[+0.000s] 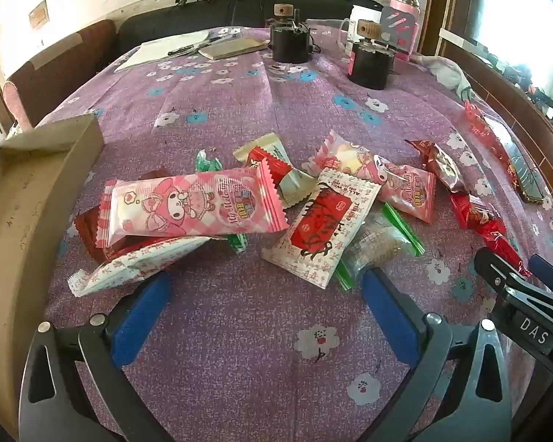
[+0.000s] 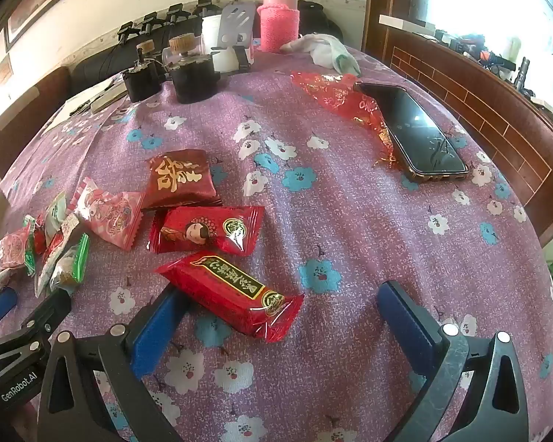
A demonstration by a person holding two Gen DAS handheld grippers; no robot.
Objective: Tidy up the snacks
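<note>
Several snack packets lie heaped on the purple flowered tablecloth (image 1: pixel 239 118). In the left wrist view a pink cartoon-print packet (image 1: pixel 191 206) tops the pile, with a white-and-red packet (image 1: pixel 320 224) to its right. My left gripper (image 1: pixel 267 280) hovers open just short of the pile, holding nothing. In the right wrist view a long red packet (image 2: pixel 232 294) lies slantwise by the left finger of my open right gripper (image 2: pixel 284 291); the pads do not press on it. Beyond it lie a red packet with a face (image 2: pixel 206 234) and a dark red one (image 2: pixel 180 178).
An open cardboard box (image 1: pixel 29 191) stands at the pile's left. A phone (image 2: pixel 413 132) rests on a red foil wrapper (image 2: pixel 335 95) at far right. Two black jars (image 1: pixel 370 62), a pink bottle (image 2: pixel 278 18), a notebook and a cloth crowd the far edge.
</note>
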